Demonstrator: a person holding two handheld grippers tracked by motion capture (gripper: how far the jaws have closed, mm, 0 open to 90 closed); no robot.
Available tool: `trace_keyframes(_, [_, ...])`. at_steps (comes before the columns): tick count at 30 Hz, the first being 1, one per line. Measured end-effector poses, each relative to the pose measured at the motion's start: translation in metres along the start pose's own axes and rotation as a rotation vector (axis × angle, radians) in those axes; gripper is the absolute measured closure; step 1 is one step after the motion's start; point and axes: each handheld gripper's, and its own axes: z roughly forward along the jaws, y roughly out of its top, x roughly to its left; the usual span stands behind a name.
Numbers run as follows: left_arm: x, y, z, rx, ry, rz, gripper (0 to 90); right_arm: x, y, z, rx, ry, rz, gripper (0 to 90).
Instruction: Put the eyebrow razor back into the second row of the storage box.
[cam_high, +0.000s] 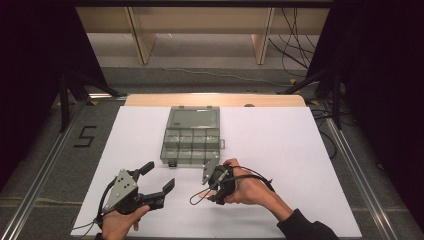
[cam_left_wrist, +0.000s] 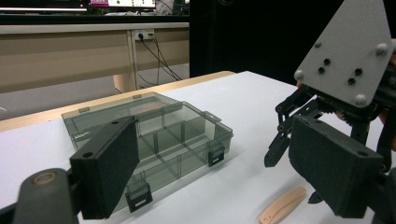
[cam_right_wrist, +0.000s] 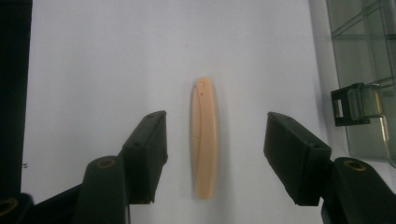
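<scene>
A slim beige strip (cam_right_wrist: 204, 140) lies flat on the white sheet. My right gripper (cam_right_wrist: 217, 125) points down over it, open, one jaw on each side and a gap between each pad and the strip. From above, that gripper (cam_high: 212, 181) sits just in front of the grey see-through compartment box (cam_high: 192, 140), whose lid lies open toward the far side. My left gripper (cam_high: 159, 176) is held open to the left of it, with nothing between its jaws. In the left gripper view (cam_left_wrist: 210, 142) the box (cam_left_wrist: 154, 140) lies ahead and the strip (cam_left_wrist: 282, 212) at lower right.
White sheet (cam_high: 300, 150) covers the table, with a wooden edge (cam_high: 215, 100) at the far side. The box's black latch (cam_right_wrist: 357, 105) is close to the right of my right gripper. Dark stands and cables (cam_high: 300, 55) flank the table.
</scene>
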Motion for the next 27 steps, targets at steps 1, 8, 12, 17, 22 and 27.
trace_keyframes(1, [0.0,0.0,0.0,0.0,-0.001,0.001,15.9,0.0,0.0,0.0,0.0,0.0,0.0,41.5])
trace_keyframes(8, [0.001,0.0,0.0,0.002,0.005,-0.002,15.9,0.001,0.004,0.011,0.052,0.028,-0.005,48.5])
trace_keyframes(12, [0.001,0.0,0.0,0.007,0.005,0.004,16.0,0.0,0.006,0.018,0.079,0.044,0.002,54.4])
trace_keyframes(17, [0.001,0.0,0.0,0.006,0.006,-0.001,16.0,-0.001,0.007,0.023,0.098,0.056,0.017,60.7])
trace_keyframes(22, [0.001,0.0,0.0,0.005,0.005,0.003,16.0,-0.003,0.008,0.028,0.116,0.068,0.034,65.1])
trace_keyframes(27, [0.0,-0.001,0.0,0.005,0.004,-0.003,16.0,-0.004,0.007,0.031,0.138,0.082,0.043,72.4])
